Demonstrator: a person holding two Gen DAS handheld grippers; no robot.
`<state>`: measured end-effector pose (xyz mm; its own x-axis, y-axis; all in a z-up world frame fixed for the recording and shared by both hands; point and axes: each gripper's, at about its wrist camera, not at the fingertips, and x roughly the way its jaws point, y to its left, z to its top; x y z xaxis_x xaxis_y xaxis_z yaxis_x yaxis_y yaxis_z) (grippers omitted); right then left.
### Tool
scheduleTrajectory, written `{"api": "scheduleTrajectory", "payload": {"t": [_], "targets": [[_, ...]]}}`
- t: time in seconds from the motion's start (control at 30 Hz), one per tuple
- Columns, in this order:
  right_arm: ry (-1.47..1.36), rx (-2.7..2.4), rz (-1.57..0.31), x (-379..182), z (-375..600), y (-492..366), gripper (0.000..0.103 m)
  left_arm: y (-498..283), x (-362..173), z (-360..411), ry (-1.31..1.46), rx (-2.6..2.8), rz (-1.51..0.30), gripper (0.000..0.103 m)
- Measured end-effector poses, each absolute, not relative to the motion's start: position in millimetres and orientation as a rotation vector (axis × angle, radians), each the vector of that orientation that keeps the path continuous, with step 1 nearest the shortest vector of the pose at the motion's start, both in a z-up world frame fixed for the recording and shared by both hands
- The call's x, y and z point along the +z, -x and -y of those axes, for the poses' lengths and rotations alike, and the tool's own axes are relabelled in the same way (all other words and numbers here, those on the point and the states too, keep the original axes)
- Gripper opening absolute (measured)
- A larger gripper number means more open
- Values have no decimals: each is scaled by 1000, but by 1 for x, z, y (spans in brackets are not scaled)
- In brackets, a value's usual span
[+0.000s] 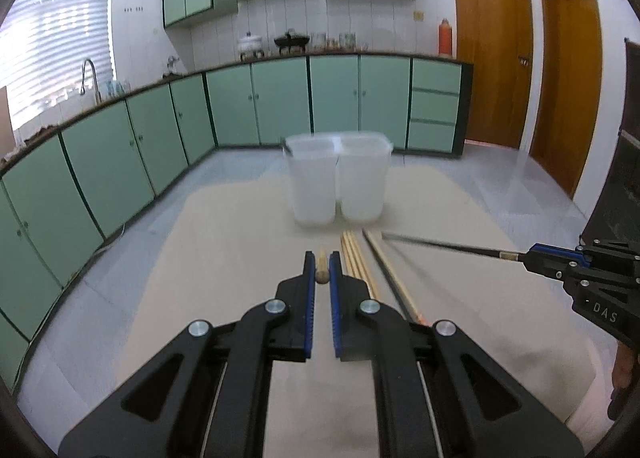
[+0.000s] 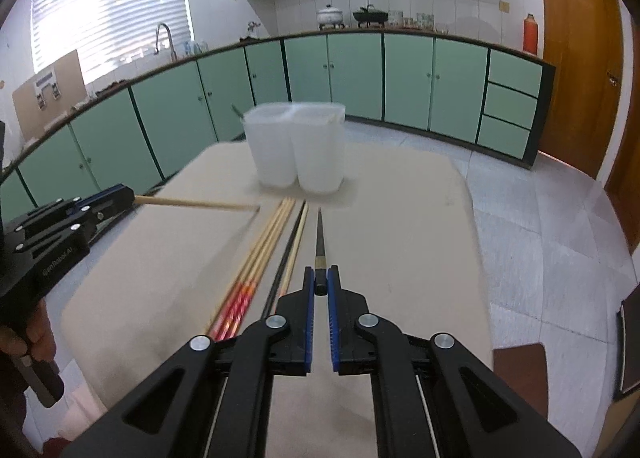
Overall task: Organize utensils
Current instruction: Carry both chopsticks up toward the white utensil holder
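My left gripper (image 1: 322, 258) is shut on a pale wooden chopstick (image 1: 321, 264), seen end-on and lifted off the beige table (image 1: 224, 258). My right gripper (image 2: 320, 272) is shut on a black chopstick (image 2: 319, 234) that points forward above the table. Each gripper shows in the other view: the right gripper (image 1: 530, 254) with its black chopstick (image 1: 440, 245), and the left gripper (image 2: 130, 194) with its wooden chopstick (image 2: 196, 203). Several wooden chopsticks (image 2: 264, 250) and a dark one (image 2: 288, 254) lie side by side on the table. Two translucent tubs (image 1: 314, 185) (image 1: 362, 181) stand behind them.
A thin dark utensil (image 2: 238, 111) sticks out of the left tub (image 2: 276, 149). Green kitchen cabinets (image 1: 280, 101) run along the back and left. A brown chair seat (image 2: 520, 370) sits off the table's right edge. A hand (image 2: 40, 338) grips the left tool's handle.
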<state>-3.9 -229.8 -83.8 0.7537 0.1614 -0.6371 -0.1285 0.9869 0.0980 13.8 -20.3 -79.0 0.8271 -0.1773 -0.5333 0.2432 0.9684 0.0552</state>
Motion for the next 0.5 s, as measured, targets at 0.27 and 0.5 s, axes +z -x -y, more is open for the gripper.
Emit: {"api": "scheduleTrajectory", "payload": {"t": [0.27, 0.5], "targets": [[-83, 212, -678, -37, 246, -13, 6, -27, -36, 14, -60, -287, -509, 6], [-81, 275, -706, -9, 253, -38, 6, -42, -19, 17, -33, -336, -514, 6]]}}
